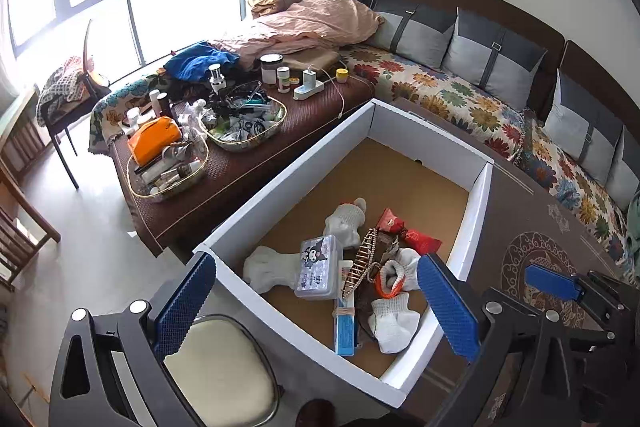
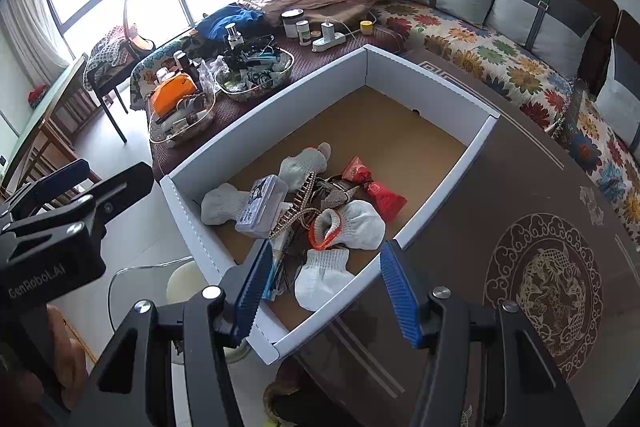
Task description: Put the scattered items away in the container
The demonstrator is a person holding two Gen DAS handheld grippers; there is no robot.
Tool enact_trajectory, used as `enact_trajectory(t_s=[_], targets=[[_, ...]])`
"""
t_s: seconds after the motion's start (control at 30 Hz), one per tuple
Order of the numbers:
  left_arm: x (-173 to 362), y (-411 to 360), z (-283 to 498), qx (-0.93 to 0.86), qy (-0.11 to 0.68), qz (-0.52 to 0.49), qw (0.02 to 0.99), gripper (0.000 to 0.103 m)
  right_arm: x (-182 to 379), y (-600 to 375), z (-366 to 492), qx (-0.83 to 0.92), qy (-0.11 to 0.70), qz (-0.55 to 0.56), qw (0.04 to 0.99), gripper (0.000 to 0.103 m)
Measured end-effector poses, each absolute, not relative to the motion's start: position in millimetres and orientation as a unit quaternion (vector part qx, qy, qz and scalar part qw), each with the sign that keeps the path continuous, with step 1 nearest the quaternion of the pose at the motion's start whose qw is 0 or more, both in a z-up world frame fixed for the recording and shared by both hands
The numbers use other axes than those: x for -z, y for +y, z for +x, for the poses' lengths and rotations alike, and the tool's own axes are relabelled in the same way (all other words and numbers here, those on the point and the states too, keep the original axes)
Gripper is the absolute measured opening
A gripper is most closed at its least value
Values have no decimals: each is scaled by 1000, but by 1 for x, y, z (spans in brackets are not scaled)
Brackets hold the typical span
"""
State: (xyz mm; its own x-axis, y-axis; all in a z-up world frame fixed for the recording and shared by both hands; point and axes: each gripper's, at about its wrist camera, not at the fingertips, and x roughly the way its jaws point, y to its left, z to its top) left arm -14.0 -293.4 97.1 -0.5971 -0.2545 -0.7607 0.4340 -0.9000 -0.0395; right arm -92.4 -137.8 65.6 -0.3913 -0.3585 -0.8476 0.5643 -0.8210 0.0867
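Observation:
A white cardboard box (image 1: 280,179) (image 2: 260,115) with a brown floor sits on the dark table. In it lie a clear plastic case (image 1: 318,267) (image 2: 262,205), several white and grey socks (image 1: 394,323) (image 2: 324,277), a glove with an orange cuff (image 2: 352,223), red packets (image 1: 420,239) (image 2: 380,195), a bead string (image 1: 362,263) and a blue tube box (image 1: 346,331). My left gripper (image 1: 316,307) hangs open and empty above the box's near left corner. My right gripper (image 2: 326,291) stands open and empty over the near rim.
The dark table carries a gold dragon medallion (image 2: 544,283). Beyond the box a low table (image 1: 240,167) holds trays of cosmetics and bottles. A floral sofa (image 1: 460,99) runs along the right. A cream-cushioned stool (image 1: 220,367) stands below the box's corner.

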Motion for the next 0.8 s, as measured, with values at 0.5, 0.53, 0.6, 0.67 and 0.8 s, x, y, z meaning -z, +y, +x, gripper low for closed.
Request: enact_trajectory(t_s=[0.5,0.53,0.6,0.67,0.8], targets=[[-103,-295,-13,885,134,405,186,102,-61,-141,-92,828,121,473,275,57],[-102,-296,-13,885,139,405,184,102,-61,-141,-92,828,121,474,275,57],[-101,-297,-14,882,144,409,184,102,-60,-140,-93,828,121,474,274,57],[-100,-298,-14,882,149,410,180,102,-59,-140,-93,828,122,474,274,57],[-98,-297,-13,887,167,401,156,102,-57,-143,-93,828,128,473,273,57]])
